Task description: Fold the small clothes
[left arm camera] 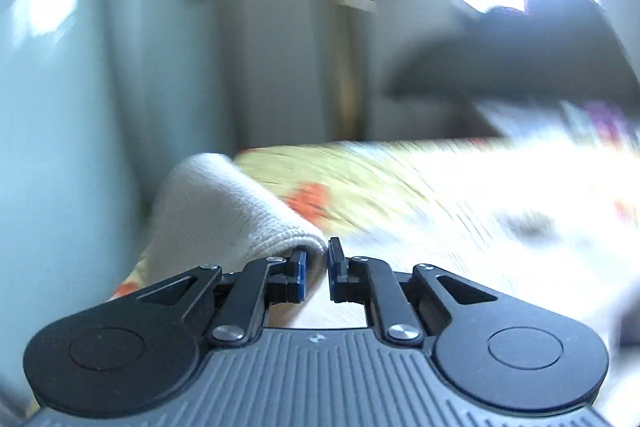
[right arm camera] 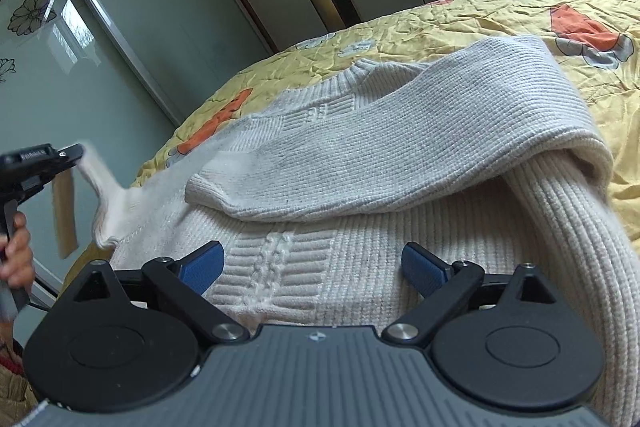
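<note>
- The sweater [right arm camera: 360,155] sleeve [left arm camera: 224,211] was pinched by the left gripper [left arm camera: 317,267], mid-fold.
- The right gripper [right arm camera: 312,267] was held agape, empty.
- Next, the sleeve probably needed laying across the body.

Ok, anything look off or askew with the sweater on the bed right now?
Nothing damaged. The white sweater lies on the yellow bedspread with one sleeve folded across its chest. The other sleeve is lifted off the bed edge, pinched by the left gripper. The right gripper hovers open over the body.
</note>
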{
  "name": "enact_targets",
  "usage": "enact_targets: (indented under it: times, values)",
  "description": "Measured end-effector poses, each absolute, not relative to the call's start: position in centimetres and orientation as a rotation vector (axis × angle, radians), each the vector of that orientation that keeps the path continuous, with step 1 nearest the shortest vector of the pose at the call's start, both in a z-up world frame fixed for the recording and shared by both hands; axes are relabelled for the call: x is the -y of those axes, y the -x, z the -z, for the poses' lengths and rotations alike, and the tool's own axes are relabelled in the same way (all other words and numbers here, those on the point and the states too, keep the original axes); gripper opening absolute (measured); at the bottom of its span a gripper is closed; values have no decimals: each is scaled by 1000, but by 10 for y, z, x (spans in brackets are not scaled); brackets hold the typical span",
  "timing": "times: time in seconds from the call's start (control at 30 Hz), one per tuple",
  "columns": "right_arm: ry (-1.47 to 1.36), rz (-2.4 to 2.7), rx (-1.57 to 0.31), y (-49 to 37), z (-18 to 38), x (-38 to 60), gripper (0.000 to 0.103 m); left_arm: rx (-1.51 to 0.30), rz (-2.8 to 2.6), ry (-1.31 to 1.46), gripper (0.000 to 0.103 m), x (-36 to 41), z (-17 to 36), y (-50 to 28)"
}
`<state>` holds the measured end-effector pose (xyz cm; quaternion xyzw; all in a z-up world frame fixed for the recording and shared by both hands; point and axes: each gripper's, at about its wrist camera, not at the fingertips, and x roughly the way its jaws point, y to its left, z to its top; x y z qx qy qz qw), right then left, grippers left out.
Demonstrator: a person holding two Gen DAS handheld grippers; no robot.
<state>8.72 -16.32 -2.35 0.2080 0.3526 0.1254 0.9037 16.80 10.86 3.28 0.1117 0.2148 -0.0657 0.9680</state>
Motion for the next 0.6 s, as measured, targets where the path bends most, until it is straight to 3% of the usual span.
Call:
enact_targets:
  times: [0.23,0.43,0.6]
  values:
    - [-522,-302,-711,-100,14,167,97,-514,237,-566,10,-39,53,-128]
    - [-578,-465,-698,-139,-1,142,97,-499,243,-667,10,-38,72,-93]
    - [-223,-533,-662,-165,-33,78,97,-534,205,-547,14,-62,81,-76]
